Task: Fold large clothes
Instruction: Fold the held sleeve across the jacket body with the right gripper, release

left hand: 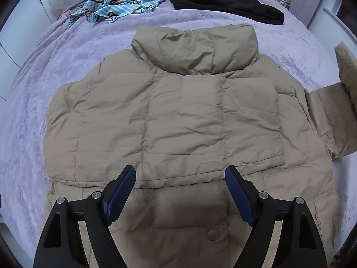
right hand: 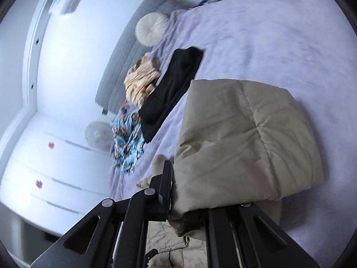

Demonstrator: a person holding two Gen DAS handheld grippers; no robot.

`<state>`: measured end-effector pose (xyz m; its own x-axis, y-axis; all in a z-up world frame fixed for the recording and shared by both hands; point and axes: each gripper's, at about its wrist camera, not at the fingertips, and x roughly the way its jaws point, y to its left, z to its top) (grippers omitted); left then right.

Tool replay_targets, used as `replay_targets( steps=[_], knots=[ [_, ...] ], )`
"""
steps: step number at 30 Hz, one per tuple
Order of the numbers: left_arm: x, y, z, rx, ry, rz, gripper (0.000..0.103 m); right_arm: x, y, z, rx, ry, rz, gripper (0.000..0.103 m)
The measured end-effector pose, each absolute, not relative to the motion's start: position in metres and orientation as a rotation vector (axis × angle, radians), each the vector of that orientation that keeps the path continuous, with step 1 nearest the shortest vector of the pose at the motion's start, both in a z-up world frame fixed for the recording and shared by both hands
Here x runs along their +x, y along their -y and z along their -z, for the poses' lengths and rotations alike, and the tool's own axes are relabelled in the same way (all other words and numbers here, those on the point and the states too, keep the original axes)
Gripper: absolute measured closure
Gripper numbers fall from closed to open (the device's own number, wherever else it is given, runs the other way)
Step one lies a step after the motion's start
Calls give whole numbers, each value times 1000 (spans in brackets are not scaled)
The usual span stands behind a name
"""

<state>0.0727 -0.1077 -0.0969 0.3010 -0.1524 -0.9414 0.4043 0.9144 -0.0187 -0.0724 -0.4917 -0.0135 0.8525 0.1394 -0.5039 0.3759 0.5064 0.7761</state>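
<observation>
Tan jacket (left hand: 169, 116) on a lilac bedspread (left hand: 73, 51)
Left gripper (left hand: 180, 179) gapes above it; right gripper (right hand: 178, 192) pinches its sleeve (right hand: 241, 143); white drawers (right hand: 55, 165) beyond.

left wrist cam: steep down-look, close over beige jacket (left hand: 174, 120) on bed (left hand: 67, 67)
right wrist cam: shallower, rolled, sleeve filling 3 o'clock
shared: black garment (left hand: 225, 4), blue patterned cloth (right hand: 128, 143), 12 o'clock in left view
</observation>
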Motion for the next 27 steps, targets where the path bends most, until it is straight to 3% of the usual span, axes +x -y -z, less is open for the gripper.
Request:
replay_targets(
  steps=[5, 11, 20, 21, 23, 24, 25, 27],
  knots=[
    [85, 74, 101, 224, -1203, 343, 20, 10, 391, 11, 832, -702, -10, 94],
    [102, 40, 105, 184, -1203, 311, 20, 49, 294, 67, 689, -923, -76, 94],
    [120, 45, 108, 144, -1202, 390, 20, 41, 285, 128, 755, -1087, 59, 93],
    [122, 46, 107, 137, -1200, 405, 20, 40, 285, 125, 755, -1099, 65, 86],
    [128, 47, 105, 115, -1199, 433, 20, 33, 290, 112, 746, -1095, 84, 59],
    [131, 46, 104, 103, -1199, 444, 20, 25, 294, 104, 750, -1071, 99, 34],
    [134, 46, 103, 89, -1199, 454, 20, 10, 299, 94, 761, -1041, 117, 27],
    [141, 44, 102, 75, -1198, 472, 20, -6, 313, 81, 809, -963, 180, 27]
  ],
)
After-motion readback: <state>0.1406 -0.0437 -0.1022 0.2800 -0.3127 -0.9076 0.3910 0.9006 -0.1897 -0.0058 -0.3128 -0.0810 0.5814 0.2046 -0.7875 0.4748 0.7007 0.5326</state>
